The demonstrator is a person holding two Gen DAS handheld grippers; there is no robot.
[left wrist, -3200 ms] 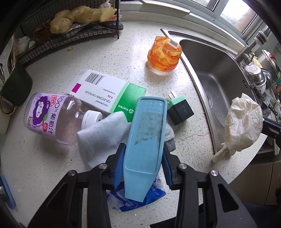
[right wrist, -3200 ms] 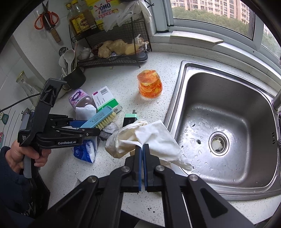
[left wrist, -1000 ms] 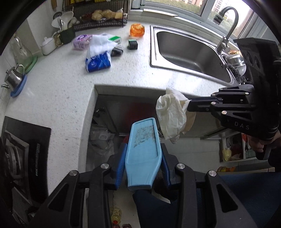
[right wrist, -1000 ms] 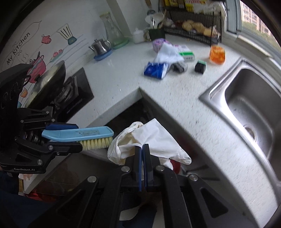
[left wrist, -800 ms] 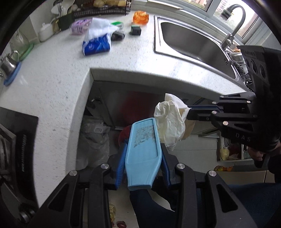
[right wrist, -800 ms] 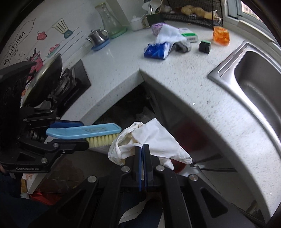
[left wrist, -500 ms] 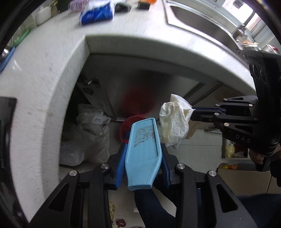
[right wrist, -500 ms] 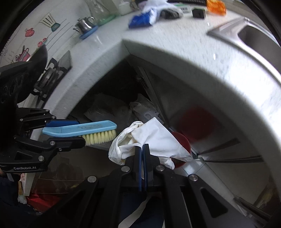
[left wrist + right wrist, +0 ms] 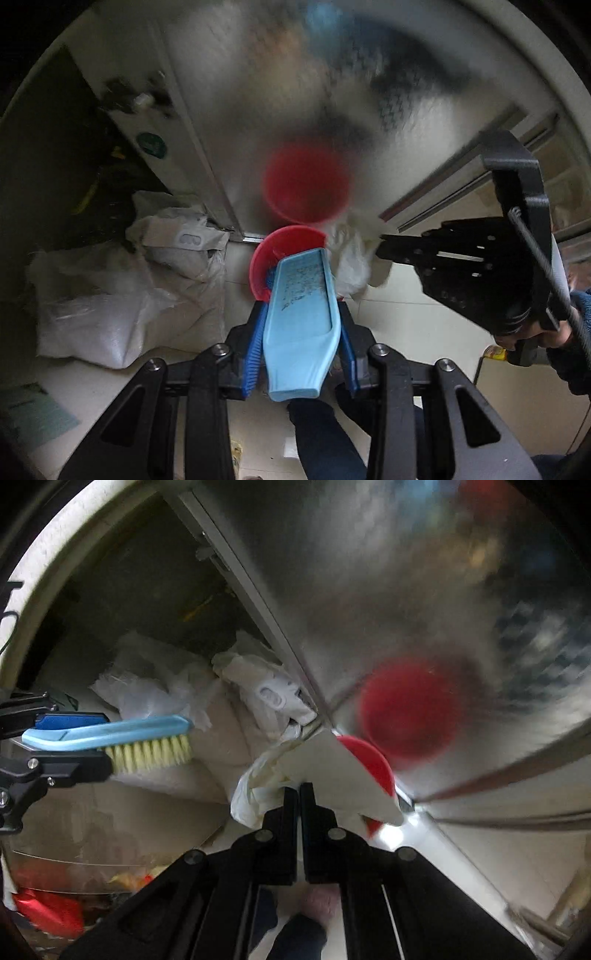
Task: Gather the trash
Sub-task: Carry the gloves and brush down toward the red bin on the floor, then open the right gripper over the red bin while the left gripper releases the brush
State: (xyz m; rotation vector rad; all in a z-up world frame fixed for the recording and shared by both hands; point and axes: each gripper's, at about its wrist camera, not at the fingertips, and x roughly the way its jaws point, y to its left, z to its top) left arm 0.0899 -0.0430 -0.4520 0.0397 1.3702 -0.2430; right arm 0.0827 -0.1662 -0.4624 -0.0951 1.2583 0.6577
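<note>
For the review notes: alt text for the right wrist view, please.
The right claw is shut on a crumpled white glove, above a red bin on the floor beside a steel cabinet door. At left, the left claw holds a blue brush over white bags.

Cabinet front: you face a brushed-metal panel (image 9: 295, 92) that blurrily mirrors the room.
Open cupboard: to your left, a dark recess (image 9: 129, 602) under the pale counter edge (image 9: 48, 546).
Sacks: white bags (image 9: 122, 295) slump out of the recess onto the floor.
Floor: pale tiles (image 9: 406, 325), dimly lit.
</note>
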